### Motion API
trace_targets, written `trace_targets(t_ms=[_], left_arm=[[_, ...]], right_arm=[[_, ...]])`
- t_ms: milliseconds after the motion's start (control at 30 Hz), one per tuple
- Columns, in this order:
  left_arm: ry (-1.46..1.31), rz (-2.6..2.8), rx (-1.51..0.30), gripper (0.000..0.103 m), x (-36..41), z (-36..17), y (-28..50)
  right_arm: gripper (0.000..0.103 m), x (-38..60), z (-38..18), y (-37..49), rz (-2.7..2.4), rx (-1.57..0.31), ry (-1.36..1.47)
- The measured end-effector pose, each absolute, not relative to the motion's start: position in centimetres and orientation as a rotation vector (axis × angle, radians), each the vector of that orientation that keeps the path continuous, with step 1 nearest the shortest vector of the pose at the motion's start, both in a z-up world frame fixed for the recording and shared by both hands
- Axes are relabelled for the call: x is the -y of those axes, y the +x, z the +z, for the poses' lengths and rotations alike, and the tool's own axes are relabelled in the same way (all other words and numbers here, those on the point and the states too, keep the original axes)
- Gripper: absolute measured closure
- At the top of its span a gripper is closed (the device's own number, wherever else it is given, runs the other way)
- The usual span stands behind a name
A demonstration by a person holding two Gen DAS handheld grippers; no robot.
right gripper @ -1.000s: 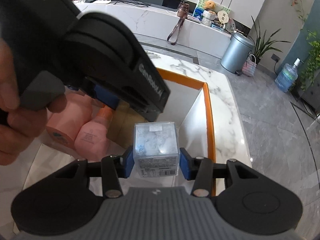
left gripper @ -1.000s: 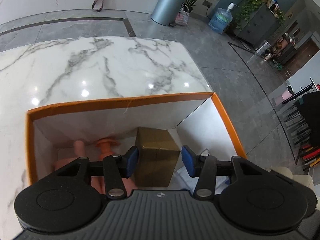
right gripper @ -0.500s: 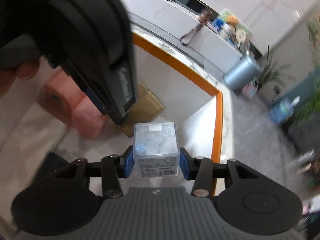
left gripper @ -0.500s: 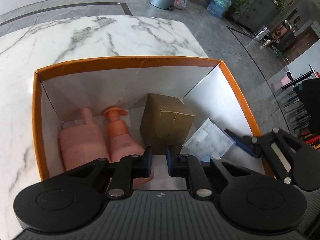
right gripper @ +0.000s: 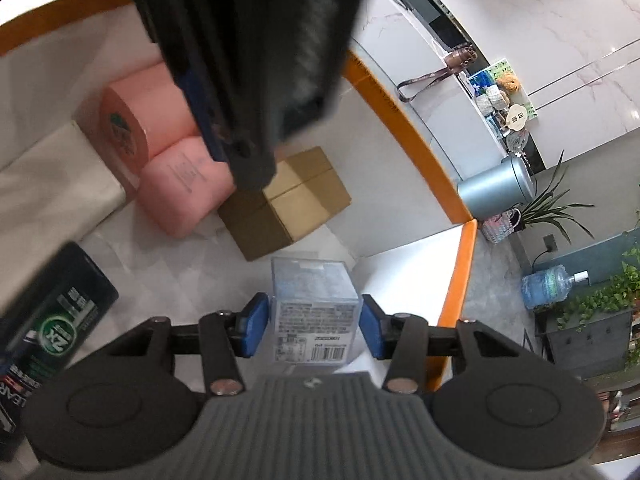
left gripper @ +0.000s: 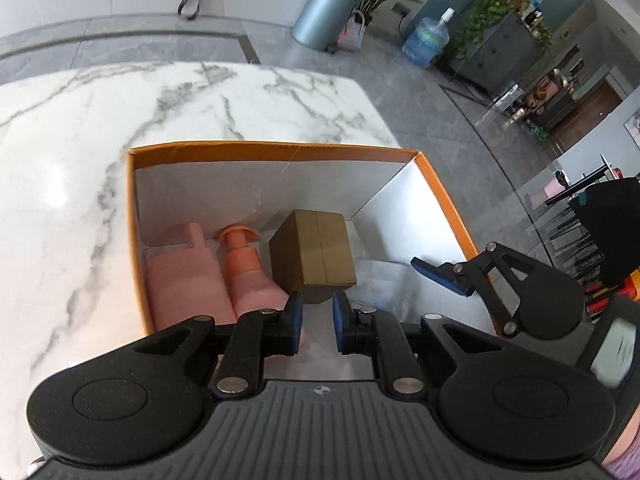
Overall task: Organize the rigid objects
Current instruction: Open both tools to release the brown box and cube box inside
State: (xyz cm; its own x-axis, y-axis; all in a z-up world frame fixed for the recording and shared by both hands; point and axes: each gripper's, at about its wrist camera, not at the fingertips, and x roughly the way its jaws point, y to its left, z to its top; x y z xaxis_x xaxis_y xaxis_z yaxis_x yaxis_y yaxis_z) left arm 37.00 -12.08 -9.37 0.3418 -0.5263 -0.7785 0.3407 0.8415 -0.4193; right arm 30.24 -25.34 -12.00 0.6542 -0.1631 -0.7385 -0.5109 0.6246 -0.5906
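I am holding both claws over the open orange-rimmed box (left gripper: 276,146), which is sitting on the white marble table (left gripper: 80,160). My left claw (left gripper: 318,316) is pointing down into it; its jaws have just been closing and are now standing almost together, with nothing between them. In my left view, a brown carton (left gripper: 316,252) is lying just past its tips at 12 o'clock. A pink pump bottle (left gripper: 248,272) is lying at 10 o'clock and touching a wider pink bottle (left gripper: 184,276) further out at 9 o'clock. Both are lying on their sides with their necks pointing at the far wall.

My right claw (right gripper: 312,328) is reaching in from 3 o'clock in the left view, near the box's right wall. Its jaws have just been opening. The clear plastic box (right gripper: 314,312), printed label facing the camera, is standing between the blue pads, and they are sitting just off its sides rather than pressing on it, so the claw is apart. The clear box is inside the orange-rimmed box, close to the right wall. In the right view the brown carton is lying just beyond it at 11 o'clock. I cannot tell whether the two are touching. A dark bottle with a green label (right gripper: 60,320) is showing at 9 o'clock in my right view, and my left claw is looming blurred across 12 o'clock
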Motion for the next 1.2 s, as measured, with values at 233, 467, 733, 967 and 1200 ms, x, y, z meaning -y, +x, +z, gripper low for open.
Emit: trace_targets(t_ms=[233,467,733,967,1200], left_arm=[[-0.156,-0.557,-0.992,0.086,11.5,-8.6,34.1],[-0.106,-0.554,-0.962,0.086,12.0,-8.6,33.4],[-0.035,-0.601,-1.006,0.08,12.8,-9.0,35.3],[0.026,-0.598,-1.048,0.077,13.6,-9.5,38.2],[-0.042,-0.645,-1.085,0.077,13.3,-10.0,40.1]], right_arm=[[0.049,26.6,-9.8,28.0,0.233,-0.864,-0.765],[0.069,25.5,-10.4,25.9,0.271,-0.916,-0.733],[0.085,25.1,-10.8,30.2,0.19,-1.038,-0.557],[0.091,24.3,-11.4,31.2,0.139,-0.942,-0.632],[0.095,23.8,-11.5,31.0,0.141,-0.88,-0.715]])
